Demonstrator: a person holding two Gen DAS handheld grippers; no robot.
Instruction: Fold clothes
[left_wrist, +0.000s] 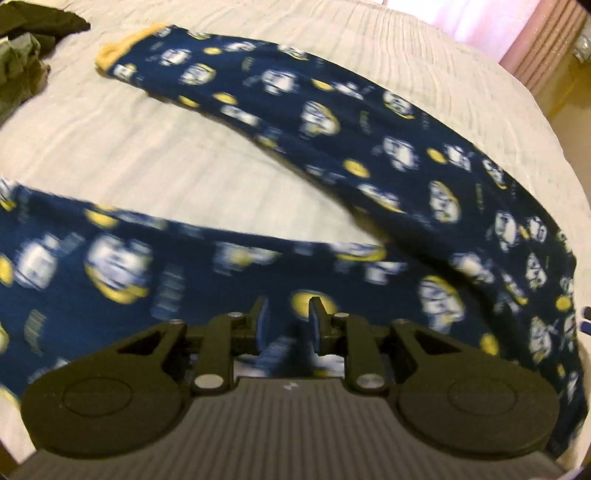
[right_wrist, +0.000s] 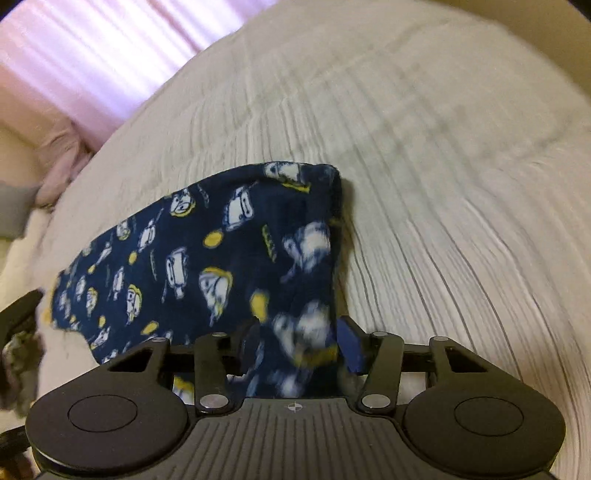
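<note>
Navy fleece pyjama trousers (left_wrist: 369, 155) with a white and yellow print lie on a cream ribbed bedspread (left_wrist: 166, 155). One leg runs to the far left and ends in a yellow cuff (left_wrist: 125, 44); the other crosses the near part of the left wrist view. My left gripper (left_wrist: 287, 317) is shut on the fabric of the near leg. In the right wrist view my right gripper (right_wrist: 295, 343) is shut on a bunched end of the trousers (right_wrist: 207, 258), which drape away to the left over the bedspread (right_wrist: 443, 221).
A pile of dark green and olive clothes (left_wrist: 26, 55) lies at the far left of the bed. A pink curtain (right_wrist: 92, 55) hangs beyond the bed's far edge. A pink pillow (right_wrist: 59, 155) sits at the left.
</note>
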